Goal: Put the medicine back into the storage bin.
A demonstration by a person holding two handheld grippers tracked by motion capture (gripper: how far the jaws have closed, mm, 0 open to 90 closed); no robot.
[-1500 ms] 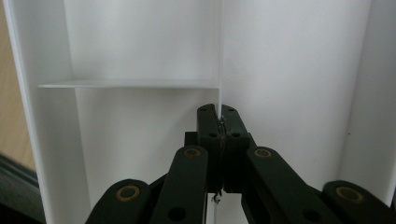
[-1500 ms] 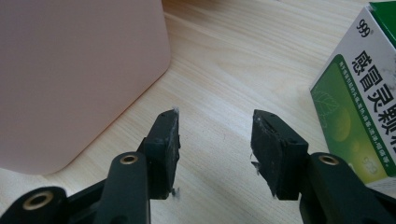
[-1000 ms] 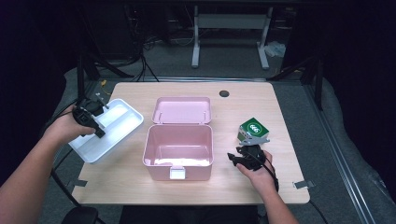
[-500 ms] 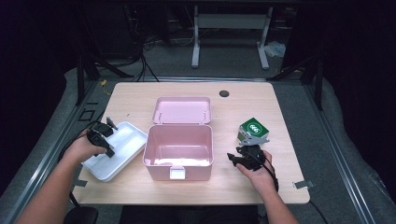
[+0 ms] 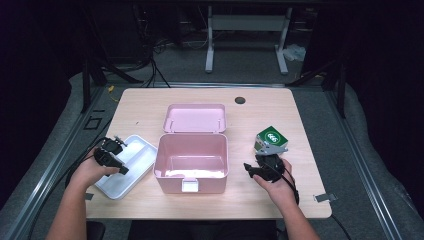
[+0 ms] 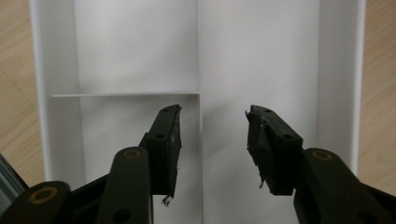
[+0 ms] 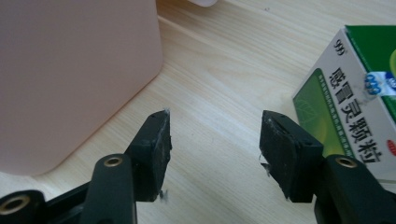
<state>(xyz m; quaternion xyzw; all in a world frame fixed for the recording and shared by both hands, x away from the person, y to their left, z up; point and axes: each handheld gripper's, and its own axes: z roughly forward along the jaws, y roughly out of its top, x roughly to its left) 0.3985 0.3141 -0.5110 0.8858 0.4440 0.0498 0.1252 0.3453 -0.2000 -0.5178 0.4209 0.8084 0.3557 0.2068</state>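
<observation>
A white divided tray (image 5: 131, 167) lies flat on the table, left of the open pink box (image 5: 191, 156). My left gripper (image 5: 119, 156) hovers over the tray's near-left end. In the left gripper view the tray (image 6: 135, 51) is beneath the left gripper (image 6: 212, 114). Its jaws have just been opening and stand apart, gripping nothing, with the tray's divider running below the gap. My right gripper (image 5: 261, 162) rests right of the pink box, just before a green and white medicine box (image 5: 271, 136). The right gripper (image 7: 215, 119) has jaws that have just been opening, with bare wood between them. The medicine box (image 7: 355, 102) lies to their right.
The pink box's lid (image 5: 195, 118) lies back behind it, and its wall (image 7: 70, 70) stands close to my right gripper's left jaw. A dark round hole (image 5: 240, 100) sits in the tabletop at the back right. Cables trail off the table's left side.
My left hand came down and nearer with the tray, set it flat beside the pink box and let it go. The right hand stayed put.
</observation>
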